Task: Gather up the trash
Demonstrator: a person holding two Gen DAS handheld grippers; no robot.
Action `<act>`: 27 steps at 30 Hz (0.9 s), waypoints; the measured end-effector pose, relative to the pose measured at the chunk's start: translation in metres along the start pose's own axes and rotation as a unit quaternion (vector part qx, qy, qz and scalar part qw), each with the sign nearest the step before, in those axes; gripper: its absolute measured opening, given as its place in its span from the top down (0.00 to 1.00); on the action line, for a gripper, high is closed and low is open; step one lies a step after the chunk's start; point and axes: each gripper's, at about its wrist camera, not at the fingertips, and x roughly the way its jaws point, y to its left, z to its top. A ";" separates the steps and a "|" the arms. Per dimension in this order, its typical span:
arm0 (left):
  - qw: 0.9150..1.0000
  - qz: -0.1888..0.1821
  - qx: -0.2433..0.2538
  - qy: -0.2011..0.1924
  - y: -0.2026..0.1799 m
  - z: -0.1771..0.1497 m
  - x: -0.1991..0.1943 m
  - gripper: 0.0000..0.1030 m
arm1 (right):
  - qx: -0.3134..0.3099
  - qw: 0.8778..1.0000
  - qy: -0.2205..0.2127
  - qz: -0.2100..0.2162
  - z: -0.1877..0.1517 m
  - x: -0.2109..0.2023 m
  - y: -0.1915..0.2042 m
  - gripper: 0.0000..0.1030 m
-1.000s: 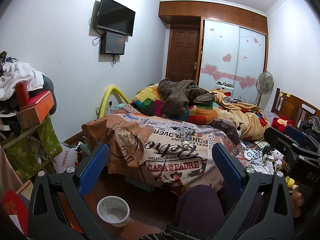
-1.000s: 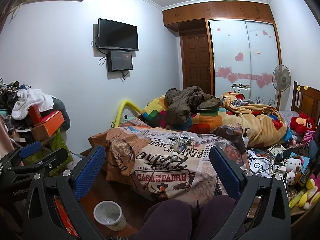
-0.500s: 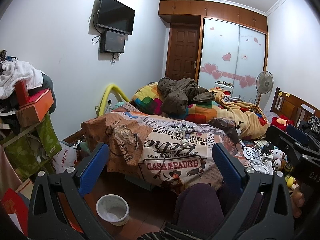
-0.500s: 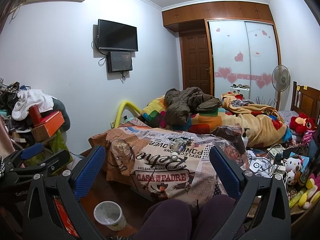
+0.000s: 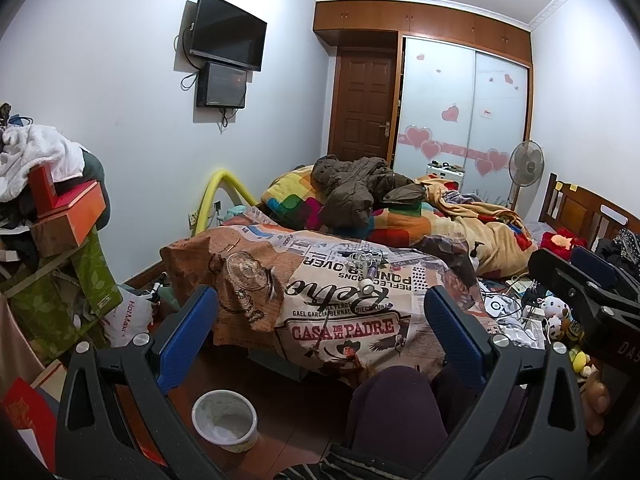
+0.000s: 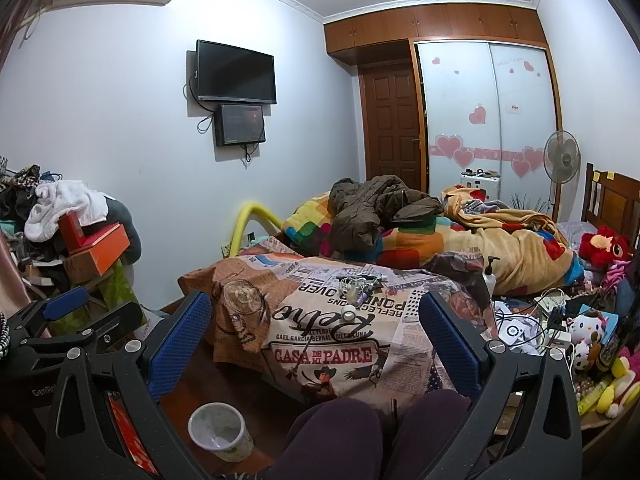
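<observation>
A small white bin stands on the dark floor at the lower left, below both grippers. A low table under a printed cloth carries a heap of small bits and a white roll. My left gripper is open, nothing between its blue pads. My right gripper is open too and holds nothing; it also shows at the right edge of the left wrist view. Both hang over the person's knees, short of the table.
Behind the table a bed is piled with quilts and a brown coat. Boxes and clothes stack at the left. Cables, toys and bottles crowd the right. A fan, wardrobe and door stand at the back.
Both views have shifted only slightly. The grippers stay open and nothing has been picked up or moved.
</observation>
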 end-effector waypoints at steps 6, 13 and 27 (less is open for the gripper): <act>1.000 -0.001 0.000 0.000 -0.001 0.001 -0.001 0.00 | 0.000 1.000 -0.001 0.000 0.001 -0.001 0.001 0.00; 1.000 0.000 0.000 0.000 -0.001 0.002 -0.001 0.00 | 0.000 1.000 -0.001 0.000 0.002 -0.002 0.000 0.00; 1.000 0.000 0.000 0.000 -0.002 0.002 -0.002 0.00 | 0.003 1.000 0.001 -0.003 0.002 0.001 -0.001 0.00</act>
